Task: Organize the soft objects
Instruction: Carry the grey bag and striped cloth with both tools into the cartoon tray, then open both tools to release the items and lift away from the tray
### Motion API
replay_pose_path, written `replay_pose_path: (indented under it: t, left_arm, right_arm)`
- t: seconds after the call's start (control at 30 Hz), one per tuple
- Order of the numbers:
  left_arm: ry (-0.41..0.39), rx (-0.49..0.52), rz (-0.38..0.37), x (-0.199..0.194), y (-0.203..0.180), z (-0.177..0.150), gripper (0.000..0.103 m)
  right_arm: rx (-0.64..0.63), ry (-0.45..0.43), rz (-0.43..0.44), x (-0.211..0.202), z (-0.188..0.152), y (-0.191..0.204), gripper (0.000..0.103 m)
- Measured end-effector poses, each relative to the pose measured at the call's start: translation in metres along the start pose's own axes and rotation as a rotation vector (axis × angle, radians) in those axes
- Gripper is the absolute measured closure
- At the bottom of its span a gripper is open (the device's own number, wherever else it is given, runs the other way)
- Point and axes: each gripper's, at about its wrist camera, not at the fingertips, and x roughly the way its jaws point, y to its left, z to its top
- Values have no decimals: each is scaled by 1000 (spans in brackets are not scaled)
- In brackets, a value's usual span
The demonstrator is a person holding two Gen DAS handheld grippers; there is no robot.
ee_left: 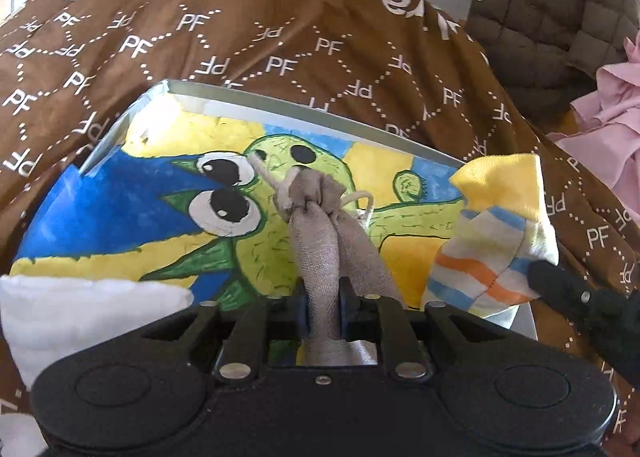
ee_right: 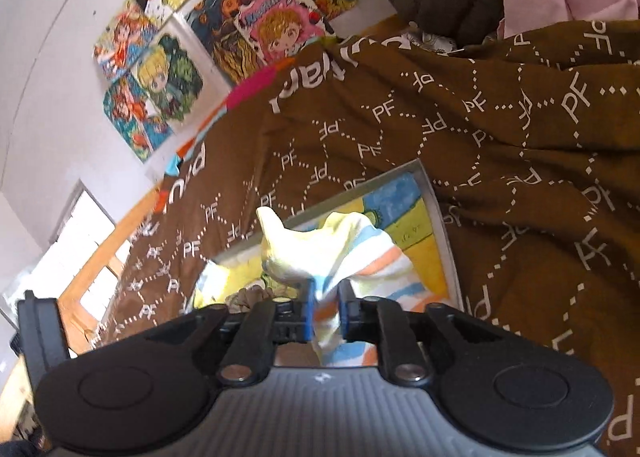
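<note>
My left gripper (ee_left: 323,309) is shut on a grey drawstring cloth pouch (ee_left: 328,225), held over a painted board (ee_left: 120,217) with a green cartoon creature. My right gripper (ee_right: 325,315) is shut on a striped sock (ee_right: 340,253) with a yellow toe, white body and orange and blue bands. The sock also shows in the left wrist view (ee_left: 492,241) at the right, with the right gripper's black finger (ee_left: 560,281) on it. The board's corner shows under the sock in the right wrist view (ee_right: 432,233). A white soft cloth (ee_left: 80,309) lies at the board's lower left.
A brown blanket with white PF lettering (ee_left: 280,37) covers the bed under the board. A dark quilted jacket (ee_left: 552,9) and pink garment (ee_left: 612,129) lie at the right. Cartoon pictures (ee_right: 168,69) hang on the white wall; a wooden bed frame (ee_right: 92,257) is left.
</note>
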Motion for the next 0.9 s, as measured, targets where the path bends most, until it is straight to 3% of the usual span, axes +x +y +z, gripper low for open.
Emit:
replay_pose_path:
  t: [0.07, 0.13, 0.2, 0.37, 0.5, 0.9]
  left_arm:
    - [-19, -4, 3, -6, 0, -2, 69]
    - [-57, -5, -10, -16, -1, -3, 39]
    - [-101, -19, -17, -28, -1, -5, 29]
    - [-136, -29, -14, -57, -3, -4, 25]
    - [-184, -18, -12, -90, -3, -5, 14]
    - [-318, 7, -26, -207, 5, -35, 1]
  right_arm:
    - [-17, 0, -8, -7, 0, 3, 60]
    - [-44, -10, -17, -16, 1, 8, 55]
    - [-69, -26, -24, -28, 3, 14, 49]
    - [-74, -68, -17, -57, -1, 28, 32]
    - [-100, -87, -8, -81, -7, 42, 21]
    - [-230, -144, 22, -165, -42, 90, 5]
